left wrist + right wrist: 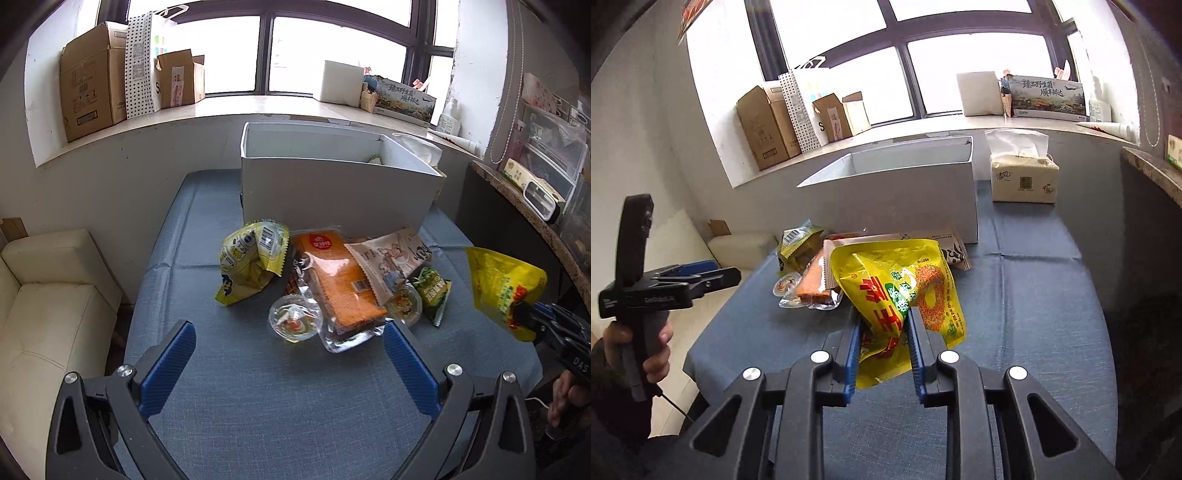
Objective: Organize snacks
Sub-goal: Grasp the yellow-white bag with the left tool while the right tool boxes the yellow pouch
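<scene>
Yellow snack bag point(901, 291) hangs pinched in the right gripper point(882, 325) above the table's right edge; left gripper point(290, 332) gapes empty. Remaining snacks point(332, 280) lie before the white box point(332, 184), unsorted.

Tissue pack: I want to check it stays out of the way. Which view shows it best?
The right wrist view: the tissue pack stands whole on the blue cloth, right of the white box. The left wrist view shows only its white top peeking behind the box.

"DAS" on the right gripper point(524, 314); "4" on the tissue pack point(1023, 182).
</scene>
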Demonstrator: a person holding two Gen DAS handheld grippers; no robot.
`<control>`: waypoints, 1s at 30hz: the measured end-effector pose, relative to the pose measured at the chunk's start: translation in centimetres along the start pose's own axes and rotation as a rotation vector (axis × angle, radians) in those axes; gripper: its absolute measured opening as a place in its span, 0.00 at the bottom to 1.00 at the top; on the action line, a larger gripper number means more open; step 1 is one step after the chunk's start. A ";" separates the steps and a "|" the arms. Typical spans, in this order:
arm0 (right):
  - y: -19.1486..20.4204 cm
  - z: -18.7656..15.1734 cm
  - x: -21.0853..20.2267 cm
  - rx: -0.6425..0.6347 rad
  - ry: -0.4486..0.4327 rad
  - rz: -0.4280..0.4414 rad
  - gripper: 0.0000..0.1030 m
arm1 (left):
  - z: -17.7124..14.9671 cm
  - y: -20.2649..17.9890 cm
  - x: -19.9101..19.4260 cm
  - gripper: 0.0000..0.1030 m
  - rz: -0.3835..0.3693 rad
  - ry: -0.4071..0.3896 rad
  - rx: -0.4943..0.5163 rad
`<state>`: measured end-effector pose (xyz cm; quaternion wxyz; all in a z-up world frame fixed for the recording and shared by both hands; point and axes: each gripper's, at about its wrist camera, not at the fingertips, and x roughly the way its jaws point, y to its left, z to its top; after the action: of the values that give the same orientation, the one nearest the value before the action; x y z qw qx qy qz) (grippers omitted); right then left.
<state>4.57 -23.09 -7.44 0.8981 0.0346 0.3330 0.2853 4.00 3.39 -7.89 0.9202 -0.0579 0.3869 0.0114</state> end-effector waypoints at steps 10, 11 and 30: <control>-0.2 0.5 -1.3 0.022 -0.038 0.021 0.24 | 5.0 3.2 10.1 1.00 0.074 0.123 0.039; -0.1 0.5 -1.3 0.023 -0.039 0.023 0.24 | 5.2 3.5 11.0 1.00 0.065 0.133 0.030; -1.1 0.7 -0.1 0.074 -0.027 0.087 0.24 | 5.3 4.6 6.2 0.55 -0.003 0.074 -0.040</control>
<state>5.50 -23.91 -7.12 0.8873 0.0859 0.3294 0.3112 11.76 8.44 -9.07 0.9039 -0.0772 0.4204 0.0154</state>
